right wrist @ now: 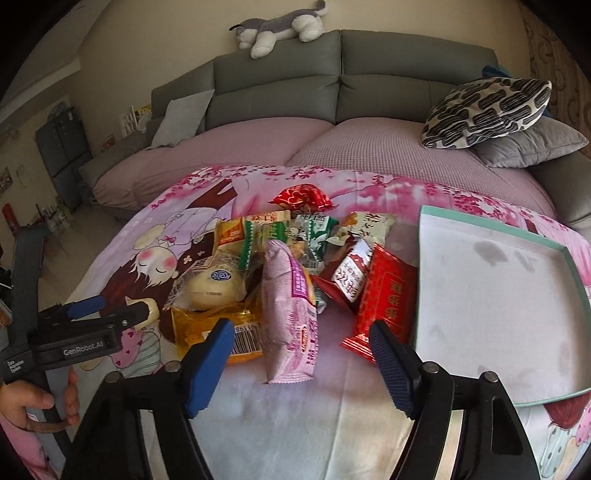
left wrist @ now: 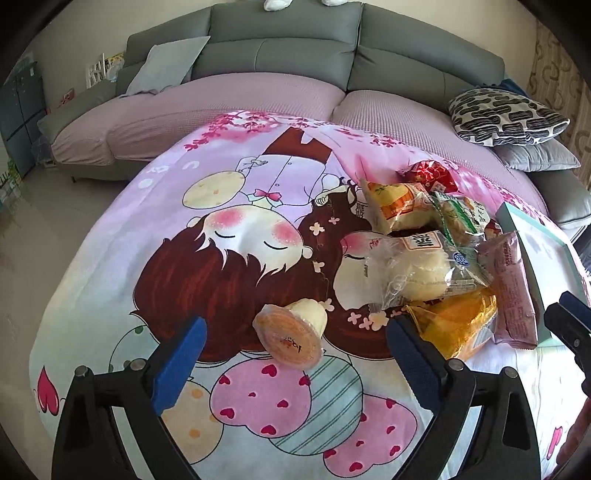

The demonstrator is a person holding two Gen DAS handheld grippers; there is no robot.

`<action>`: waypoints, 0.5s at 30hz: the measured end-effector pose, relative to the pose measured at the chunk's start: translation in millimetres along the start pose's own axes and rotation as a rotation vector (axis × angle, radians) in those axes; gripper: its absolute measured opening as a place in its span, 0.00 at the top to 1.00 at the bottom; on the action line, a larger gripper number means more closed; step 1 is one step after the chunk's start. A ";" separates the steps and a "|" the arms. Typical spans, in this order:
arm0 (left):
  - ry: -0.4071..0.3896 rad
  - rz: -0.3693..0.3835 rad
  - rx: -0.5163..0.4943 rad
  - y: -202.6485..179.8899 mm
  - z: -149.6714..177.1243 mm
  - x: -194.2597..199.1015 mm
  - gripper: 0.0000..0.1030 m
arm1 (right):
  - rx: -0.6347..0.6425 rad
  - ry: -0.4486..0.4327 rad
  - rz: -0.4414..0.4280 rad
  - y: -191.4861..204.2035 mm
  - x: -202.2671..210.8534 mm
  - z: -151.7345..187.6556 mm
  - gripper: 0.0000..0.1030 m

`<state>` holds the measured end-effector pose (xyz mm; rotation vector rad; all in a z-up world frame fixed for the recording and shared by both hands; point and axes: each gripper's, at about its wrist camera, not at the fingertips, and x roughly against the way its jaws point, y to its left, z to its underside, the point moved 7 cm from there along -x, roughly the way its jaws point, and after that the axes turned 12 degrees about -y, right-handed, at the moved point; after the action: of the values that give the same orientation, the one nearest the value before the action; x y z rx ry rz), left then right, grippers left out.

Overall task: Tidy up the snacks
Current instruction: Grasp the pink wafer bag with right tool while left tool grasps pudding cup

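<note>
Surface: table covered with a cartoon-print cloth, in front of a grey sofa.
Box: shallow box with a teal rim and white floor, lying open on the cloth at the right of the snack pile. Nothing lies inside it; the floor shows a few dark stains.
Snack pile: loose on the cloth, just left of the box, none in any container.
Pile contents: pink packet standing on edge nearest the right gripper; red packet just beside the box's left wall; bun in clear wrap; orange packet under the bun; green-and-white packets behind; red foil sweet at the far edge.
Jelly cup: jelly cup lying on its side, apart from the pile to its left, sealed lid toward the left wrist camera.
Left gripper: fingers spread apart, one either side of the jelly cup, pads not pressing it; nothing grasped.
Right gripper: fingers released and spread, the lower end of the pink packet between them, no pad contact visible.
Person: a hand on the left gripper's handle, seen in the right wrist view.
Sofa: patterned cushion at the right, plush toy on the backrest.
</note>
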<state>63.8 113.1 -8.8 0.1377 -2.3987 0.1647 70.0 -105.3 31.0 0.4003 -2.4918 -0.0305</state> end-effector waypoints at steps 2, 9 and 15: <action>0.021 0.013 0.016 0.3 2.1 -7.6 0.24 | 0.010 0.028 -0.002 3.4 -10.4 2.5 0.39; 0.082 0.028 0.041 1.9 15.3 -27.5 0.45 | -0.014 0.095 -0.022 2.1 -31.5 13.1 0.63; 0.065 0.028 0.048 5.3 14.9 -28.7 0.52 | 0.020 0.092 -0.011 4.0 -31.5 12.8 0.68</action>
<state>74.4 117.5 -39.5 0.1188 -2.3332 0.2364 85.8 -93.2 3.1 0.4149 -2.4007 0.0077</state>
